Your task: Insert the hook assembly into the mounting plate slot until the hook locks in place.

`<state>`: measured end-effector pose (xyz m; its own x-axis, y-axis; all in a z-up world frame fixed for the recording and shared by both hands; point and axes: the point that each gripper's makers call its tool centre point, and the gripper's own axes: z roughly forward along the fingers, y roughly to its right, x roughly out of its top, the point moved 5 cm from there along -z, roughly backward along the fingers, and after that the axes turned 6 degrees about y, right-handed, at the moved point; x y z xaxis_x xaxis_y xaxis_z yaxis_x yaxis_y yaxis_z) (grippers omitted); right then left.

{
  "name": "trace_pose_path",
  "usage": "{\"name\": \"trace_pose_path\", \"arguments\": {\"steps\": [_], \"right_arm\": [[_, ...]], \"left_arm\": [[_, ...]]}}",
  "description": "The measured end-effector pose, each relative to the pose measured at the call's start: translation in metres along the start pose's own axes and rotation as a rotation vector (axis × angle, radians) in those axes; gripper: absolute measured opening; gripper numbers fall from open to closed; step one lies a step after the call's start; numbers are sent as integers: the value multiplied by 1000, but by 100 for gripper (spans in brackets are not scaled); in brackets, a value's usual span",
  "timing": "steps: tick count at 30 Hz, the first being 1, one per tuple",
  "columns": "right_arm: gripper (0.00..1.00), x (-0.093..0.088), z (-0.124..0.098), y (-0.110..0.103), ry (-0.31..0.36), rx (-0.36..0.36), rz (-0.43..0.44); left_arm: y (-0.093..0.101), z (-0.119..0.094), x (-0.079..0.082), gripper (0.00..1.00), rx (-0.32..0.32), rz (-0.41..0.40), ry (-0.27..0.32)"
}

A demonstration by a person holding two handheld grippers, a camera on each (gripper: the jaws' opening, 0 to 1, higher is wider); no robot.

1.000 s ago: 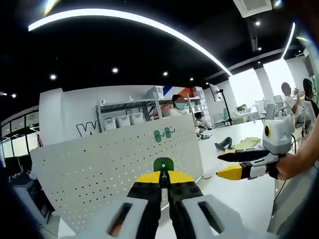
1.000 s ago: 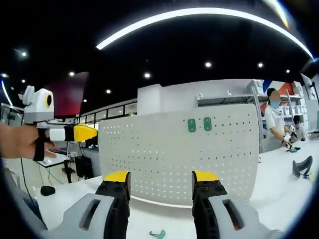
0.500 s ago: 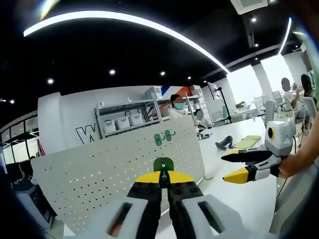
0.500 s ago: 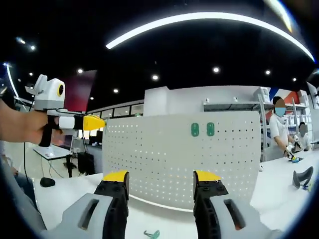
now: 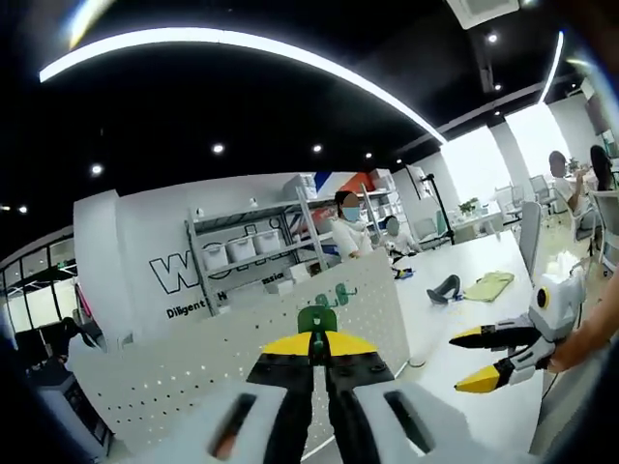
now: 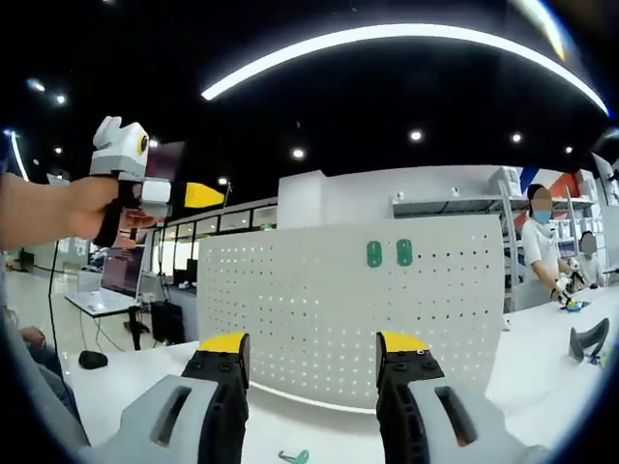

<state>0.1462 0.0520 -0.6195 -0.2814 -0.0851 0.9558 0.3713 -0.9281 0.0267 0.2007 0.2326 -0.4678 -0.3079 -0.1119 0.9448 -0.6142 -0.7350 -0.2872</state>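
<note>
Metal shelving (image 5: 253, 253) with white bins, masked person (image 6: 538, 251) at white table (image 6: 542, 329), curved ceiling light strip (image 6: 387, 43)

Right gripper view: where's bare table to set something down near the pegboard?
Bare white table left of the pegboard, out toward the desks. Right of the board is open up to the dark object. Directly below the right gripper, a green hook lies.

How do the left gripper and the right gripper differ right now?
The left gripper is shut on a green hook; the right gripper is open, with nothing between its jaws. In the right gripper view the left gripper is held high, above the white pegboard's top edge; the right gripper's tips sit low against the pegboard's face. Both have yellow tips on black jaws.
</note>
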Motion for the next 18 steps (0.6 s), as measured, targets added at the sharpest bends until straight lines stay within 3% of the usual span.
{"name": "trace_pose_path", "arguments": {"steps": [4,10,18], "right_arm": [[53,1,-1,3,4,-13,6],[54,1,-2,5,4,-23,8],[54,1,-1,6,4,-30,0]], "left_arm": [[-4,18,20,3,5,-1,20],[-8,38,33,3,23,-4,26],[-8,53,29,3,70,-23,25]]}}
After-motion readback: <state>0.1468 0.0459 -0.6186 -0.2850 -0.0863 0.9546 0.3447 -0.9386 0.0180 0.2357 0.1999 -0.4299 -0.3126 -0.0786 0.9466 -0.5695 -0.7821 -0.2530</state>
